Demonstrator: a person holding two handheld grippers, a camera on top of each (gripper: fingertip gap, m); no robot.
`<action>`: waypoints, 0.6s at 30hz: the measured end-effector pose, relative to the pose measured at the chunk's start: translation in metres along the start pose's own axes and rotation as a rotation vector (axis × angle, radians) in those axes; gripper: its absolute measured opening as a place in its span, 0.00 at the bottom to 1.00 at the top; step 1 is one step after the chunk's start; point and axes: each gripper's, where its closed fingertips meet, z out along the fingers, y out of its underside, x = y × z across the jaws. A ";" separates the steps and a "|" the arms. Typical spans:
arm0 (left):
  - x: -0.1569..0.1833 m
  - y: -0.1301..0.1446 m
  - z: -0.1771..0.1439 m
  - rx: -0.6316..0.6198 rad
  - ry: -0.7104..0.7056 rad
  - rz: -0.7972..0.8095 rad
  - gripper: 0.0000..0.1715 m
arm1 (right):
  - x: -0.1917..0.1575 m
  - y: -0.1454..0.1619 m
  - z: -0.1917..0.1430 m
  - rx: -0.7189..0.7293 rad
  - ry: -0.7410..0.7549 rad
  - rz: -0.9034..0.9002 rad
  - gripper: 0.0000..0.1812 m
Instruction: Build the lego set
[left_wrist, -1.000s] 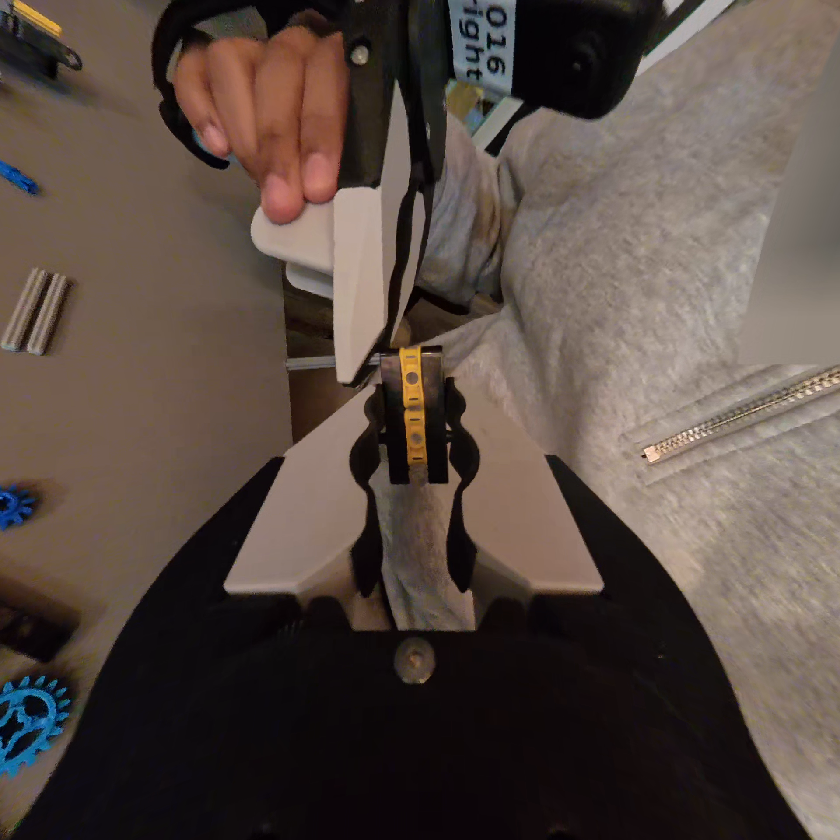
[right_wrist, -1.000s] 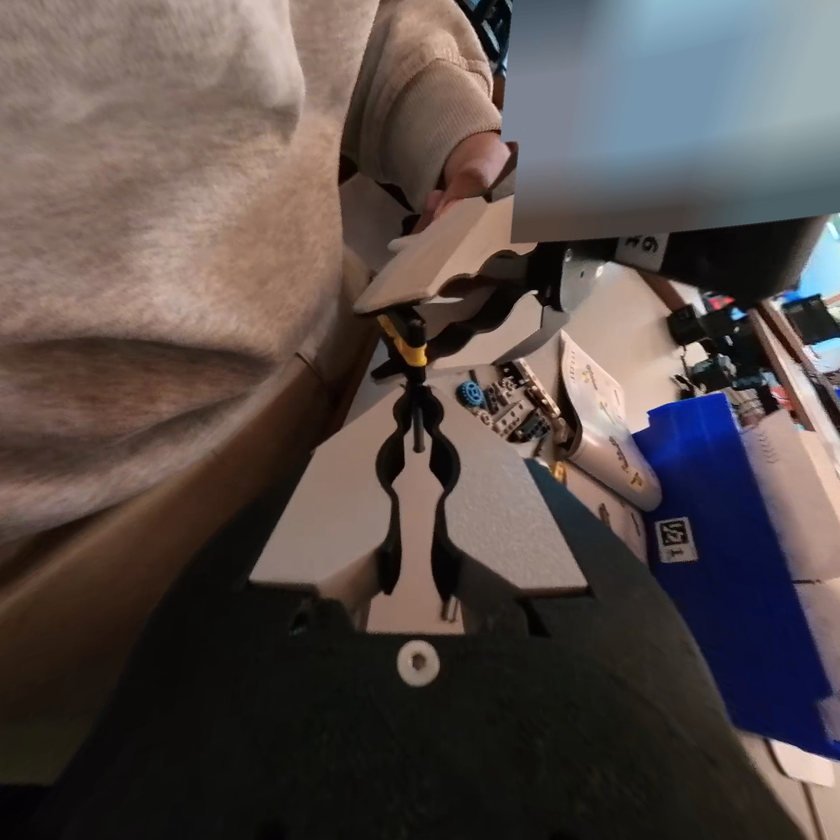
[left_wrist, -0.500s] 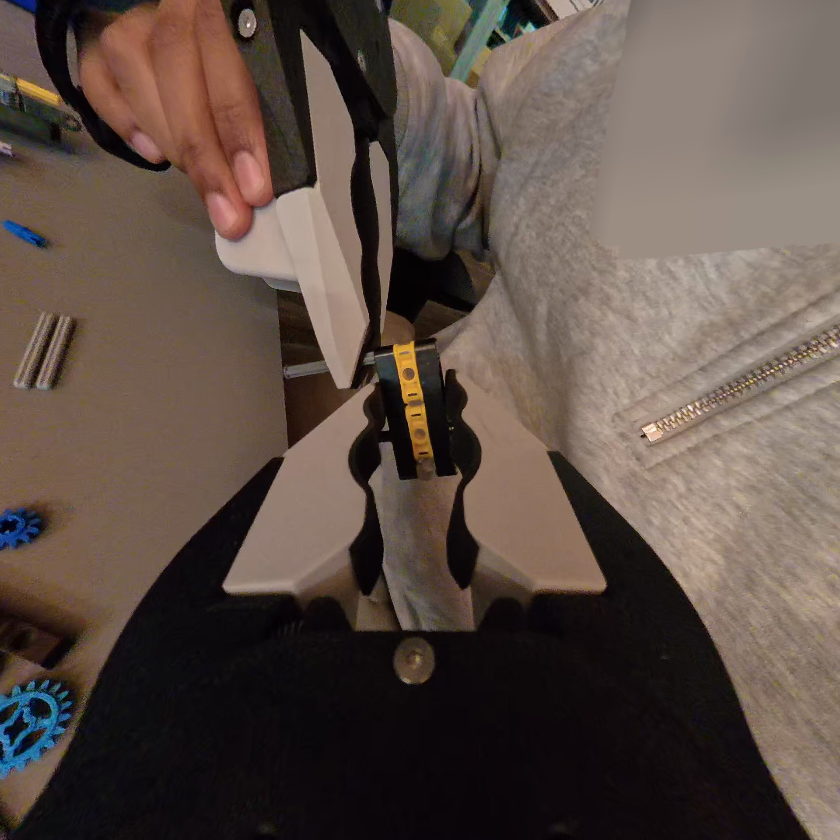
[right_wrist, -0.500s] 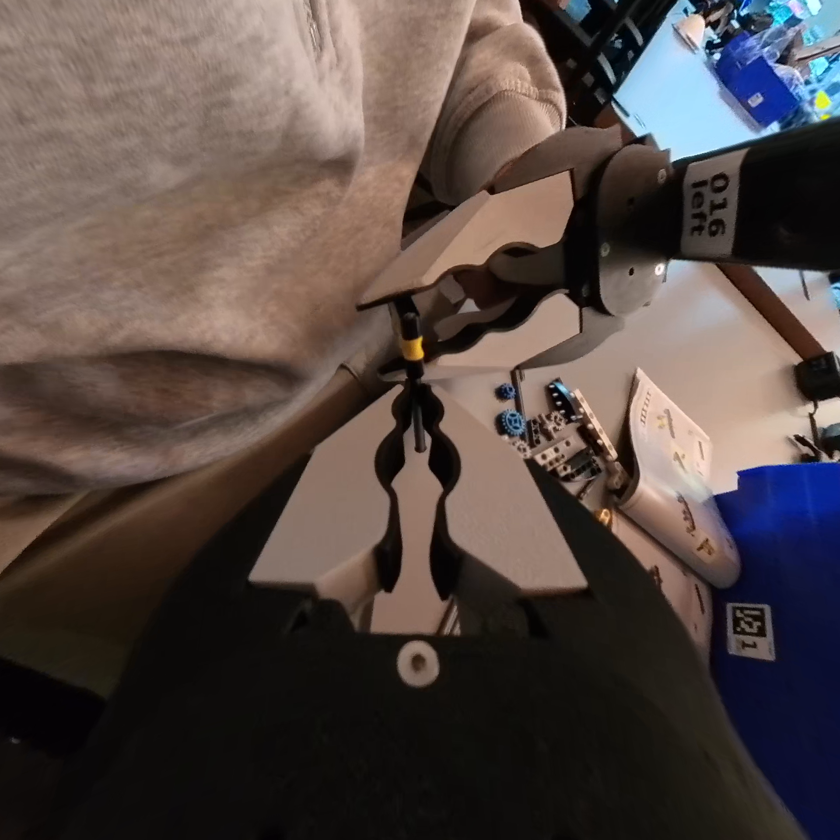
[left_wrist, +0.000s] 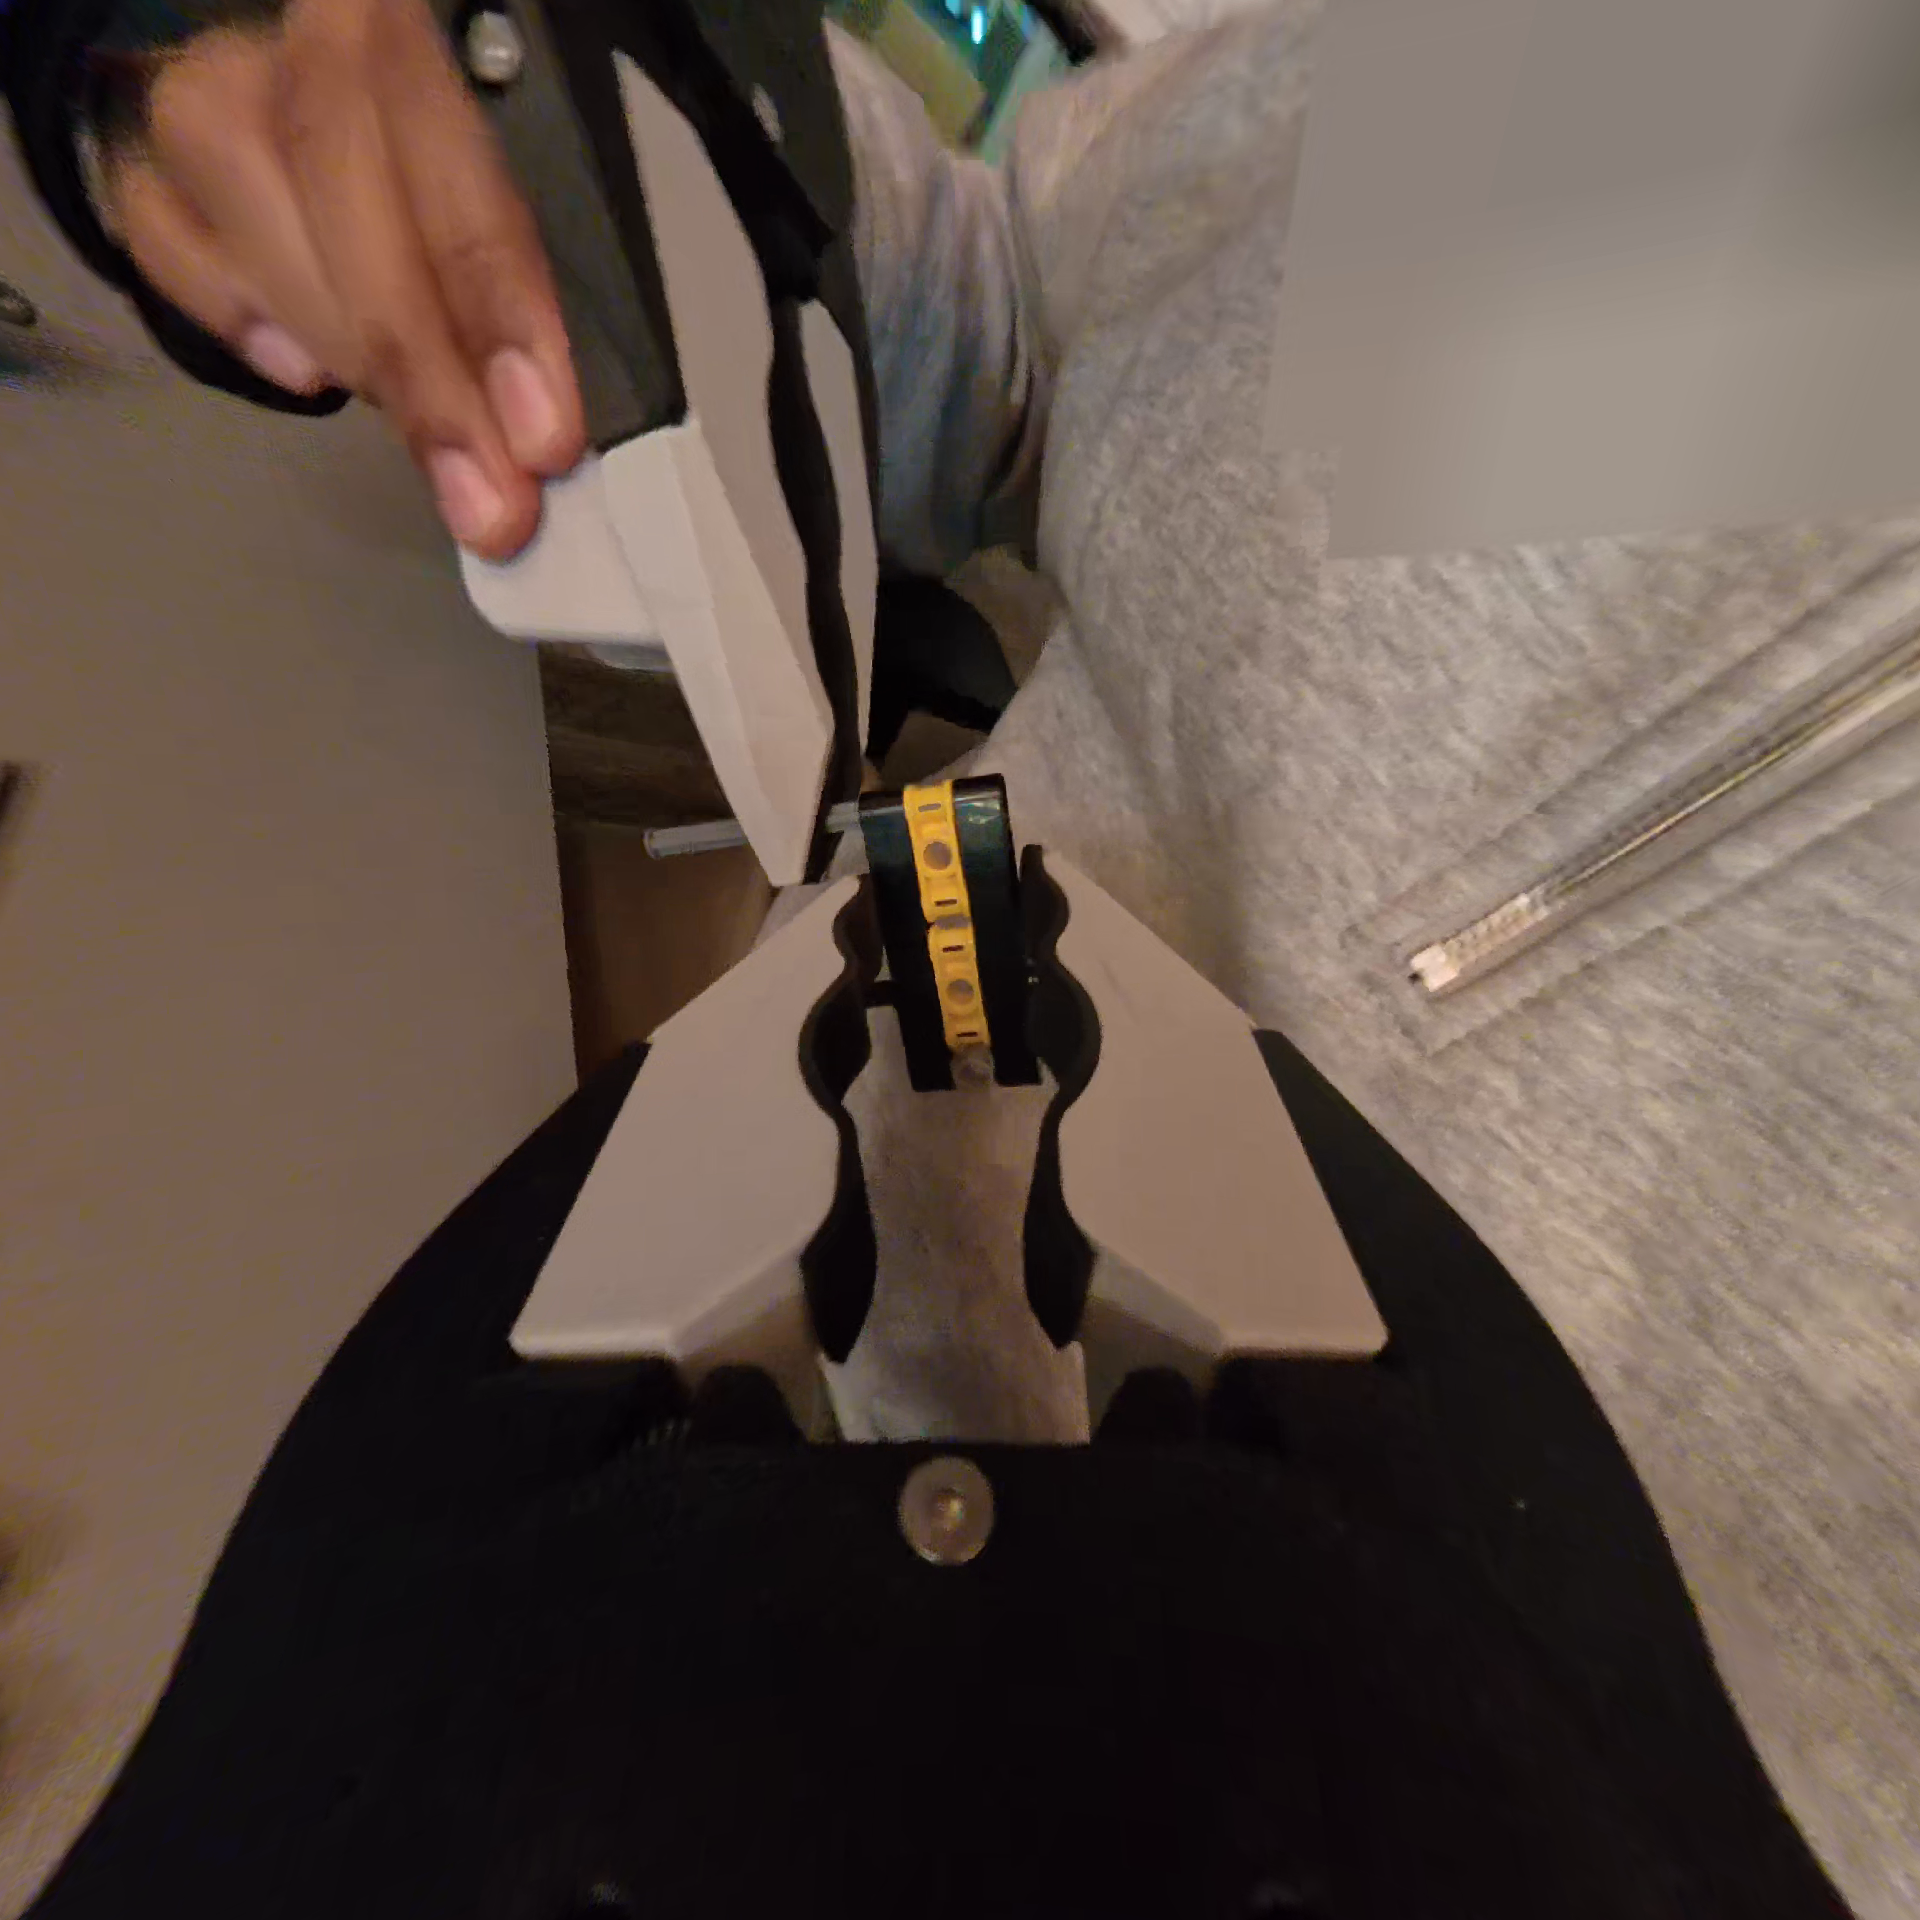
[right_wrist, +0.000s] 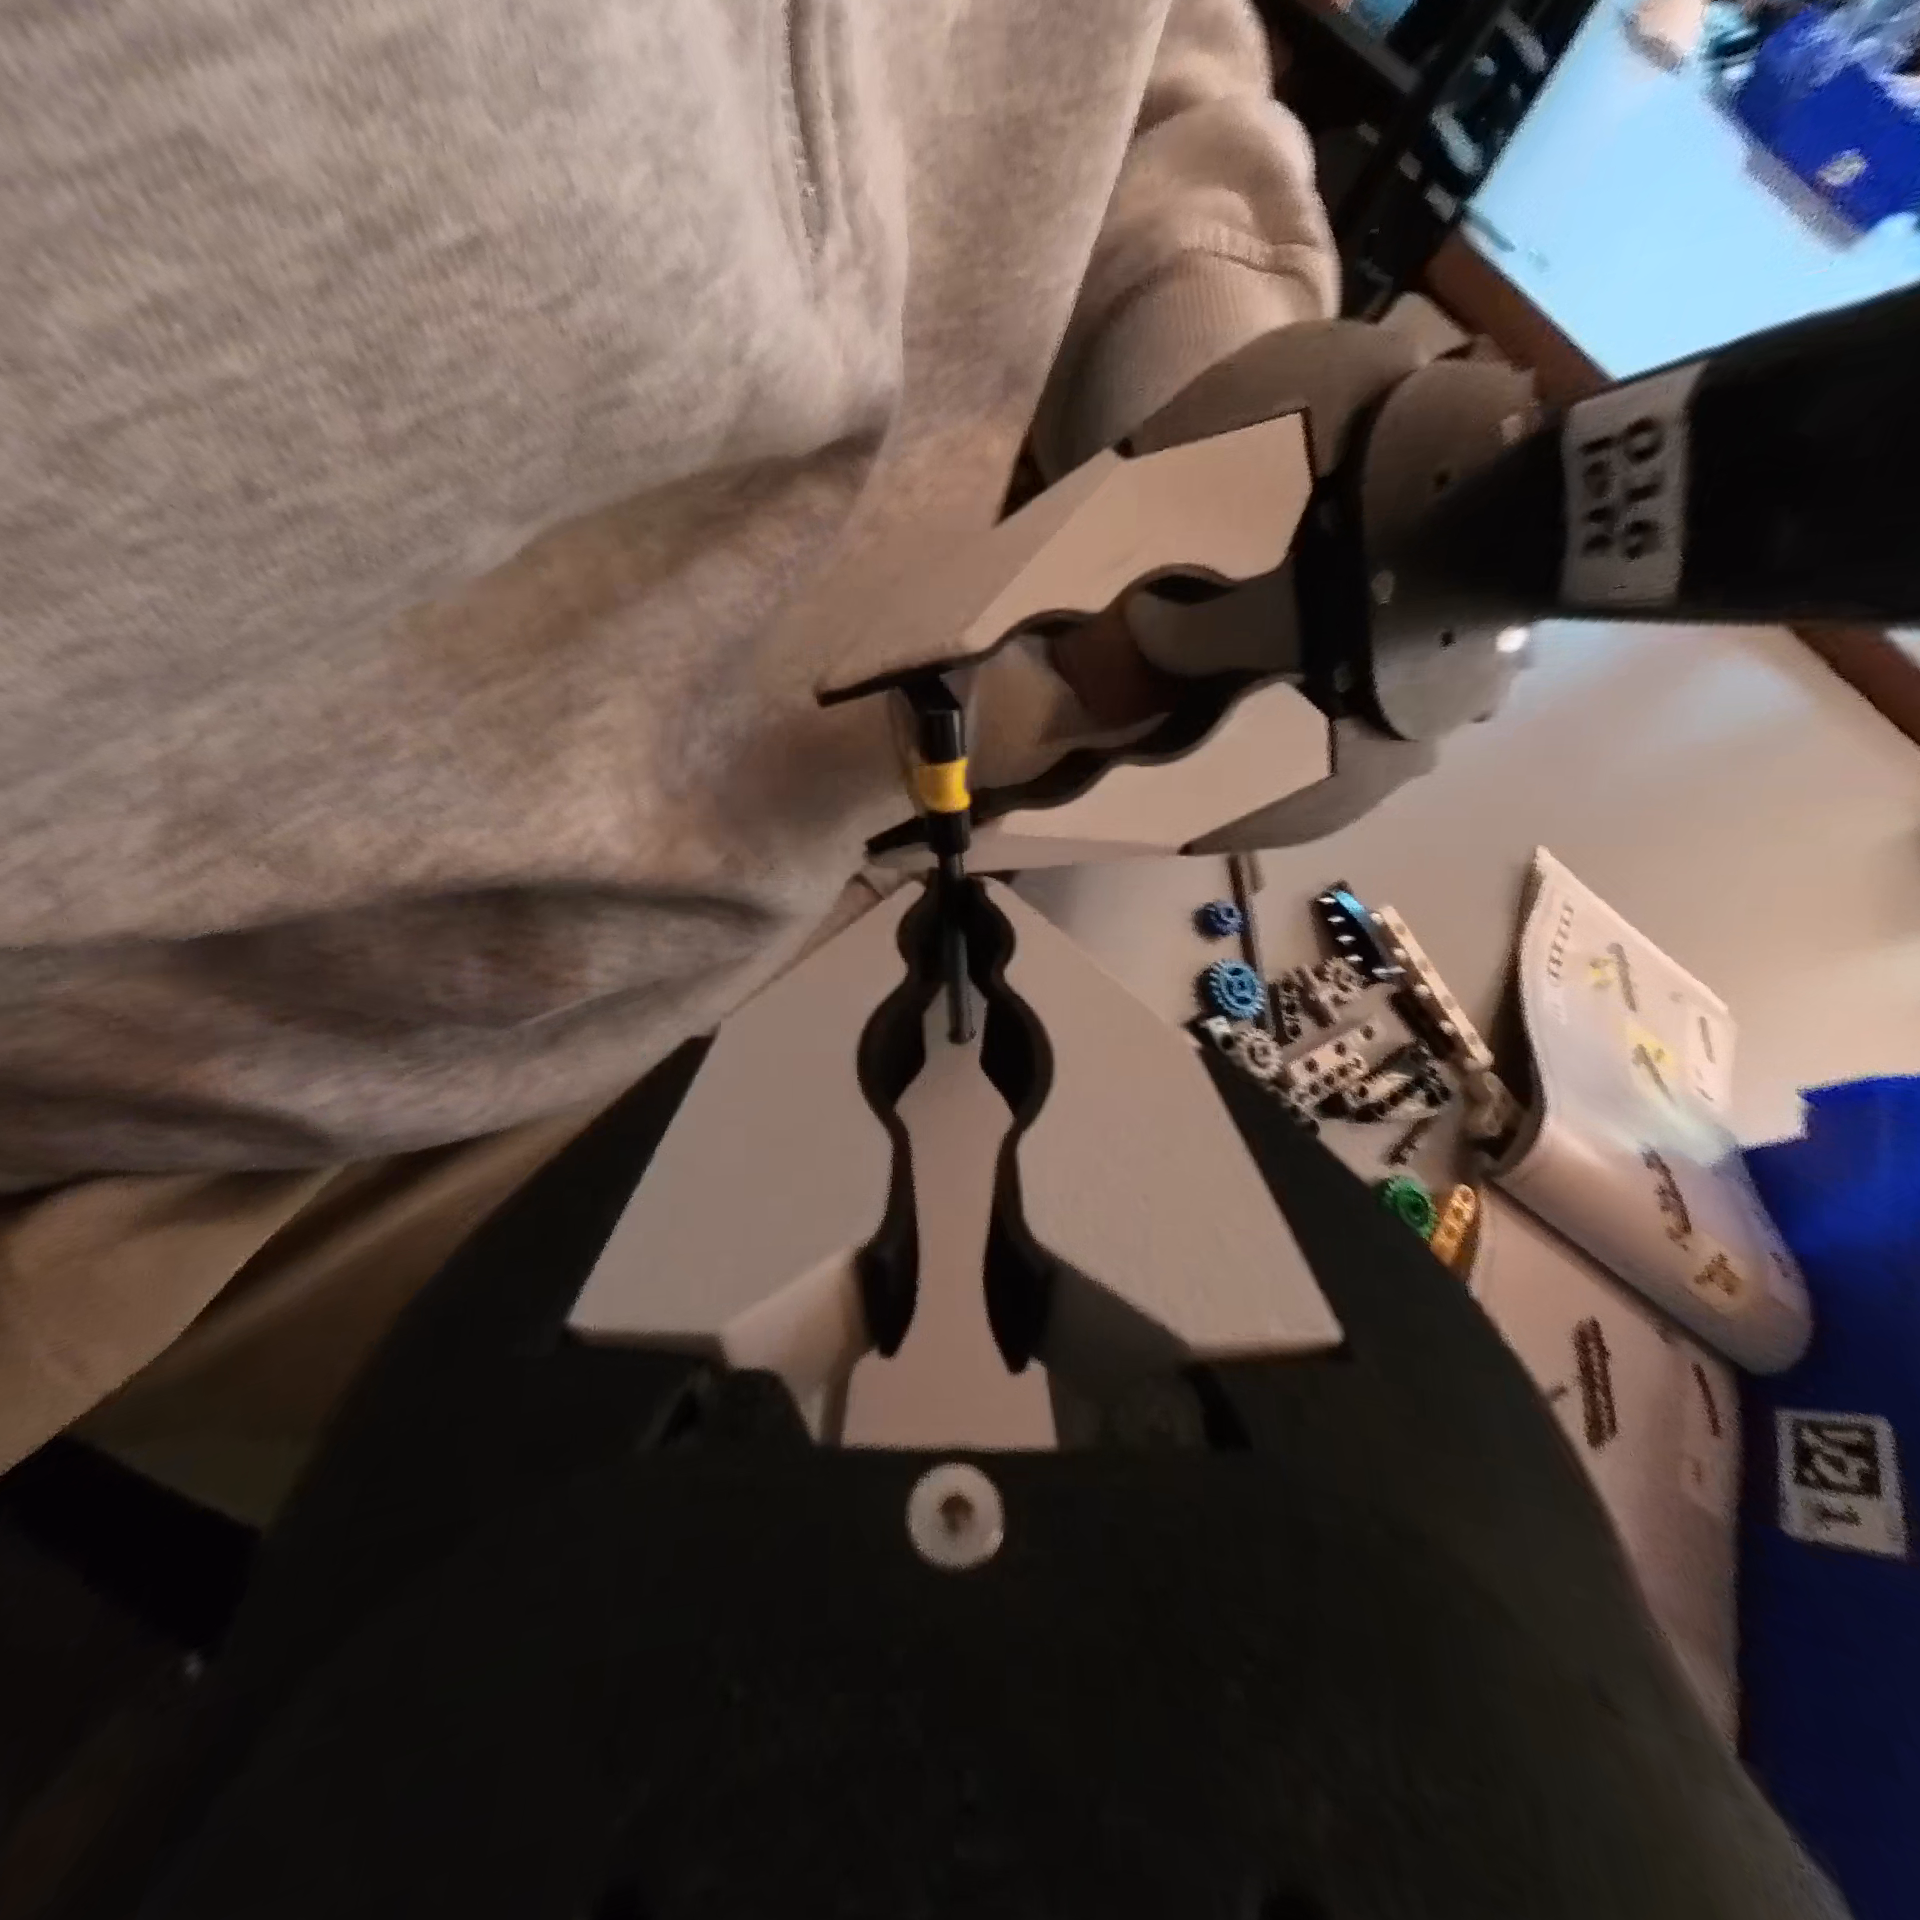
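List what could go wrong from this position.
The grey axle is pinched only at the right claw tips, so it may slip or tilt as it enters the black-and-yellow beam stack. The left claw holds that stack in mid-air over the person's lap, where a dropped piece could be lost.

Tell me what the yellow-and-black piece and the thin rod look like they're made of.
Yellow-and-black lego assembly, clamped in the left tool: looks like moulded plastic with a smooth, slight sheen and crisp round holes. Thin grey axle, pinched in the right tool: dull, uniform grey; likely plastic too, though the blur leaves metal possible.
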 end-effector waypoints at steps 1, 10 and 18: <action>0.001 -0.005 -0.002 0.035 0.027 -0.058 0.17 | 0.003 -0.002 -0.002 0.013 0.027 0.010 0.01; 0.001 -0.006 -0.003 0.049 0.112 -0.233 0.16 | 0.004 0.002 0.002 -0.072 0.053 -0.131 0.01; -0.009 -0.012 -0.012 0.105 0.007 -0.198 0.15 | 0.035 0.004 -0.017 -0.018 0.304 0.012 0.17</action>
